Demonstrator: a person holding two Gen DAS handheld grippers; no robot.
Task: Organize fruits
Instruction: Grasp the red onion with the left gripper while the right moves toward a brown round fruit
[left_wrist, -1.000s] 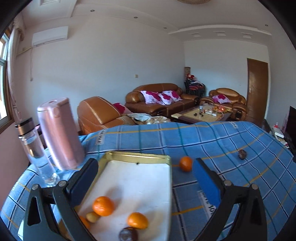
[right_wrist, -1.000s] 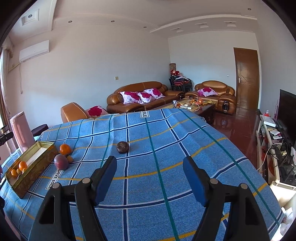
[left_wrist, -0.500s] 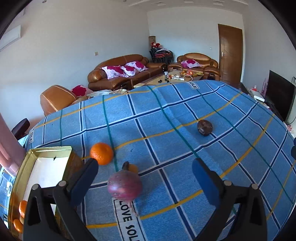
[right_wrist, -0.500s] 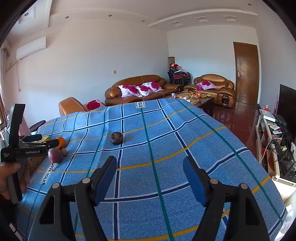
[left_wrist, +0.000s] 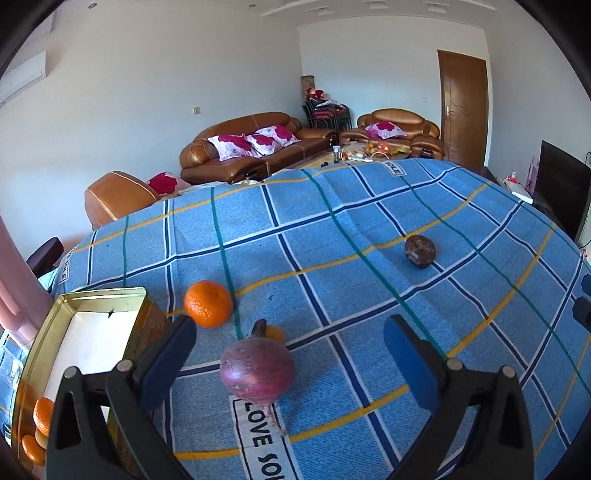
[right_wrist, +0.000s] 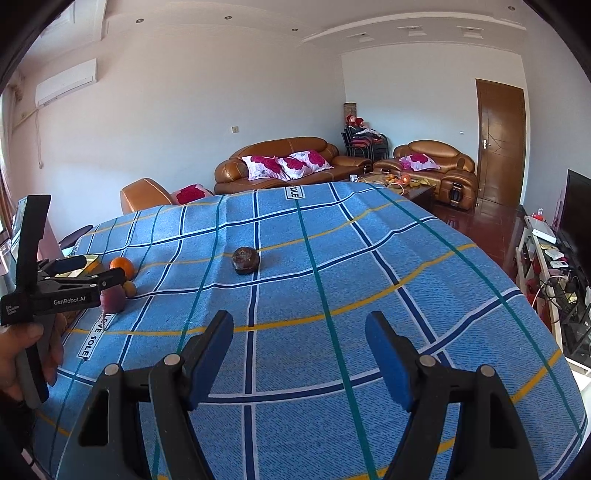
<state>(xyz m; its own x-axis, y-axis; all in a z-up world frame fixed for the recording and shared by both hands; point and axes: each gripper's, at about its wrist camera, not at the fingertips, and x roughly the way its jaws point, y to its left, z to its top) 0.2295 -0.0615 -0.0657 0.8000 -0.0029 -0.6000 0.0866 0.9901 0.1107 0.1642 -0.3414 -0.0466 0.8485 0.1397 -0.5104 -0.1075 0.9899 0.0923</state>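
Observation:
My left gripper (left_wrist: 290, 328) is open, and a purple round fruit (left_wrist: 257, 369) lies on the cloth between its blue pads with a gap on each side. Just behind that fruit sits a small orange fruit (left_wrist: 276, 334), and an orange (left_wrist: 208, 303) lies beside the gold tin tray (left_wrist: 99, 293). The tray holds several oranges (left_wrist: 43, 415) at its near end. A dark brown fruit (right_wrist: 245, 260) lies alone mid-table, well ahead of my open, empty right gripper (right_wrist: 298, 319). The right wrist view shows the left gripper (right_wrist: 96, 270) over the purple fruit (right_wrist: 112, 300).
A blue checked cloth (right_wrist: 332, 258) covers the table and drops off at the right and far edges. A pink flask (left_wrist: 13, 291) stands left of the tray. A person's hand (right_wrist: 22, 343) holds the left gripper. Sofas and a TV stand lie beyond.
The left gripper swung right from over the tray and came down around the purple fruit, then stayed there. It came into the right wrist view. The right gripper dipped slightly.

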